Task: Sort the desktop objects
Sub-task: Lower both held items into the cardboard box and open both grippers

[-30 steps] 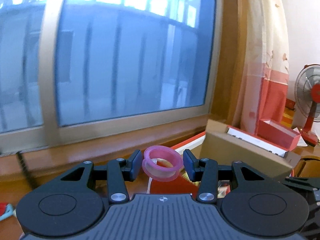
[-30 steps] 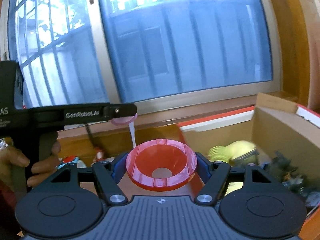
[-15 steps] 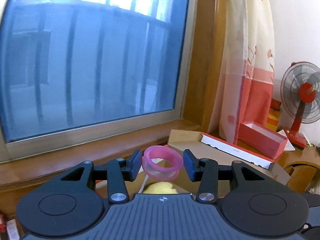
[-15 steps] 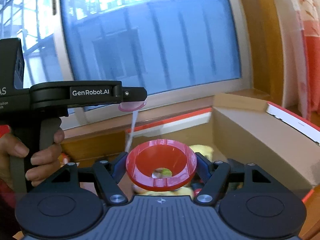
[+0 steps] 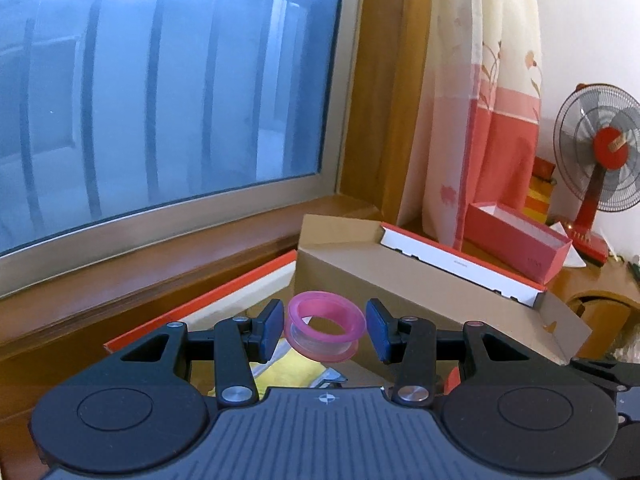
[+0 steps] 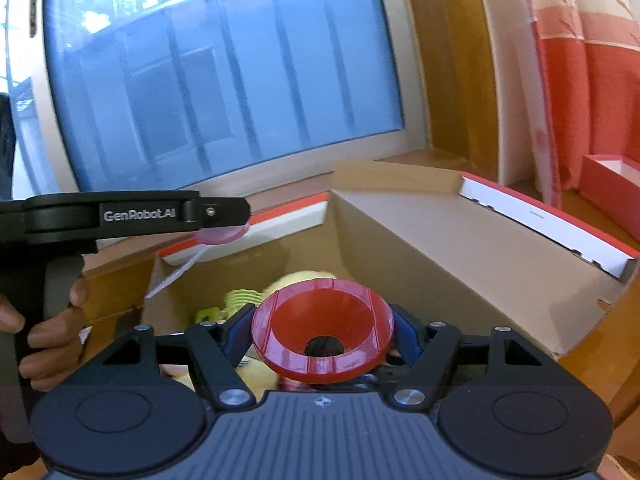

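The left gripper's (image 5: 325,330) fingers hold a pink tape roll (image 5: 325,330), the right gripper's (image 6: 322,342) a red funnel (image 6: 322,342). Both have swung over the cardboard box (image 6: 460,240), so dropping looks next.

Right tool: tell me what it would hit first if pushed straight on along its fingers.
Probably the yellow plush toy lying in the open cardboard box. The right tool, gripping the red funnel, points down into that box; depth is hard to judge here.

One pink tape roll (image 5: 325,330), one red funnel-shaped spool (image 6: 322,340), one open cardboard box (image 6: 460,248), one red box (image 5: 516,236), one fan (image 5: 600,148), two grippers.
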Action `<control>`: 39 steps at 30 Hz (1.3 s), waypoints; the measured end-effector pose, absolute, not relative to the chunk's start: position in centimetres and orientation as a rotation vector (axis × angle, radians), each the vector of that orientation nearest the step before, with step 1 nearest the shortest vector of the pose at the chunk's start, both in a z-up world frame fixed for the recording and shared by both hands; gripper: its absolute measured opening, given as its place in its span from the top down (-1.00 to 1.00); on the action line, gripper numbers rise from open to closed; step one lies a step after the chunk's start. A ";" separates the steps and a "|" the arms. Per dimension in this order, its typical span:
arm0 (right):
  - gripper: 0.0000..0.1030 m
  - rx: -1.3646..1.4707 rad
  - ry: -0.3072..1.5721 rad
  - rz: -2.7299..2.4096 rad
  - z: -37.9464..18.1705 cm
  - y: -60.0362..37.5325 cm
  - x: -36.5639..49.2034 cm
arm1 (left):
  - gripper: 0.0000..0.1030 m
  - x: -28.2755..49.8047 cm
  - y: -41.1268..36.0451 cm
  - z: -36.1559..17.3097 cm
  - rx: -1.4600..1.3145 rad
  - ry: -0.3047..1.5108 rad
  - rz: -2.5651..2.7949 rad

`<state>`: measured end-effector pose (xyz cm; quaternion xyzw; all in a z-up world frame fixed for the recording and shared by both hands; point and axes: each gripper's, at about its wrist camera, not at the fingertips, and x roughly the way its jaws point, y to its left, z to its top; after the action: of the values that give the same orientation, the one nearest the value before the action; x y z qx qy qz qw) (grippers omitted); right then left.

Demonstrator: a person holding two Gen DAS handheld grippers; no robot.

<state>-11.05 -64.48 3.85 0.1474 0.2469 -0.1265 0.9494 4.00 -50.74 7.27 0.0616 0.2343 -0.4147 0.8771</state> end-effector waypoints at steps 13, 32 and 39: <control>-0.41 0.332 0.547 -0.348 2.7 -65.8 -12.1 | 0.11 3.5 -52.8 4.9 0.179 0.565 -0.893; -0.41 0.325 0.586 -0.414 1.8 -65.9 -12.3 | 0.11 3.1 -53.3 3.0 0.218 0.630 -0.883; -0.41 0.294 0.594 -0.431 1.6 -65.8 -11.8 | 0.11 3.1 -53.5 2.3 0.230 0.656 -0.880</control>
<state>-11.80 -65.85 1.60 0.1430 0.2892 -0.2099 0.9229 3.06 -53.49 2.34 0.1091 0.3109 -0.4174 0.8469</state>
